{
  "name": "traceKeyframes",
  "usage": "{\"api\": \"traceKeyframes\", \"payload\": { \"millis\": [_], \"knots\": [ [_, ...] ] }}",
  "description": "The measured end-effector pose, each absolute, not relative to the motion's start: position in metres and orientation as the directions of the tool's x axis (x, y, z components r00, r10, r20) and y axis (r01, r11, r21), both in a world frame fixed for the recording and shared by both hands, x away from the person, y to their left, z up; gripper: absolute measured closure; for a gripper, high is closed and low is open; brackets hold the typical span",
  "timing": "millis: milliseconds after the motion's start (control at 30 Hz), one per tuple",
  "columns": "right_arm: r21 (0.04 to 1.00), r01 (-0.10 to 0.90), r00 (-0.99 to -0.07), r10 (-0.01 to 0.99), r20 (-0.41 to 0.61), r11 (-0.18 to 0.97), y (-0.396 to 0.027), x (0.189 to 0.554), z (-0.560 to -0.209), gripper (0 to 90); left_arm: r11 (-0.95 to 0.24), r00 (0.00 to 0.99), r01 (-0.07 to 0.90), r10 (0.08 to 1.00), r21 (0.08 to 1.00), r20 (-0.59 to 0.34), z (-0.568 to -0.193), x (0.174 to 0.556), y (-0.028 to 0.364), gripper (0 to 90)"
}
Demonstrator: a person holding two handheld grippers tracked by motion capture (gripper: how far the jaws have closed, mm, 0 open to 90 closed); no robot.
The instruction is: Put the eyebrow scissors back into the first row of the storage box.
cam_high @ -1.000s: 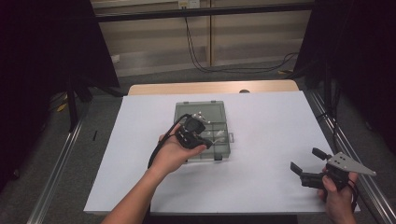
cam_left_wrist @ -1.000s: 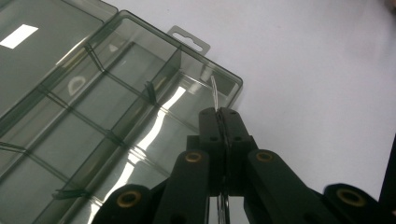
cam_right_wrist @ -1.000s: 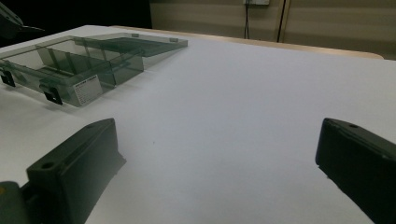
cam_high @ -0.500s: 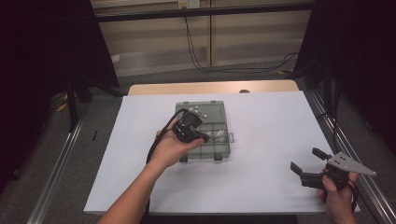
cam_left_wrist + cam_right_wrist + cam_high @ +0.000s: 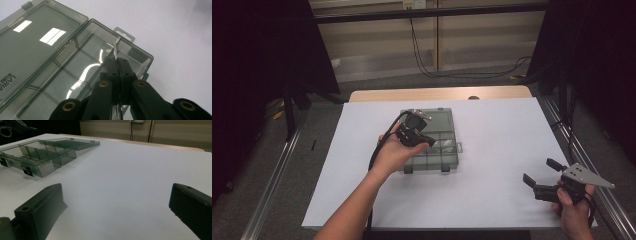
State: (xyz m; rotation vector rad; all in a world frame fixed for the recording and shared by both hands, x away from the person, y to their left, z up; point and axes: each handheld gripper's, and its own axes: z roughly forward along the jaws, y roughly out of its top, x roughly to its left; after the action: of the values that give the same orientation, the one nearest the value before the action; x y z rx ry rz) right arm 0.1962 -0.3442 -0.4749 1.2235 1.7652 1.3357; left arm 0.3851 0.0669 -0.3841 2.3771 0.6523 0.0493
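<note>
Left gripper [image 5: 118, 60] sits at lower centre of its own view, jaws pressed together on a thin clear sheet [image 5: 115, 51], held edge-on so only a bright sliver rises above the tips. The edge-on hold probably suits slipping the piece down between the dividers. Exact nature of the sheet cannot be told.

Box [image 5: 75, 67], smoky and see-through, lies under the jaws with its lid [image 5: 37, 42] folded flat at upper left of that view, leaving the compartments open from above. The sheet hangs over a compartment near the hang-tab end; whether it touches the box is unclear.

High view: left gripper [image 5: 424, 141] hovers over the box [image 5: 447, 145] at frame centre, on the white table [image 5: 502, 130].

Right gripper [image 5: 542, 169] rests low at lower right of the high view, well apart from the box, jaws wide apart with nothing between them. It looks parked, out of the working hand's way. Its own view shows the box [image 5: 37, 155] far off at upper left.
</note>
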Motion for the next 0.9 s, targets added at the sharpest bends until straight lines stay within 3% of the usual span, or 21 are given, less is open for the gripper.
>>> {"api": "traceKeyframes", "payload": {
  "millis": [267, 567, 900],
  "knots": [
    [0.948, 0.309, -0.393, 0.917, 0.059, 0.072, -0.344, 0.196, -0.475, 0.0, -0.652, 0.883, 0.421, 0.453, 0.631, -0.12, -0.391, 0.397, 0.072, 89.2],
    [0.948, 0.311, -0.389, 0.919, 0.06, 0.07, -0.344, 0.197, -0.475, 0.0, -0.714, 0.893, 0.367, 0.449, 0.596, -0.012, -0.399, 0.408, 0.075, 89.2],
    [0.947, 0.314, -0.387, 0.92, 0.067, 0.063, -0.344, 0.197, -0.475, 0.0, -0.72, 0.896, 0.355, 0.445, 0.596, 0.004, -0.411, 0.421, 0.077, 89.2]
  ]
}}
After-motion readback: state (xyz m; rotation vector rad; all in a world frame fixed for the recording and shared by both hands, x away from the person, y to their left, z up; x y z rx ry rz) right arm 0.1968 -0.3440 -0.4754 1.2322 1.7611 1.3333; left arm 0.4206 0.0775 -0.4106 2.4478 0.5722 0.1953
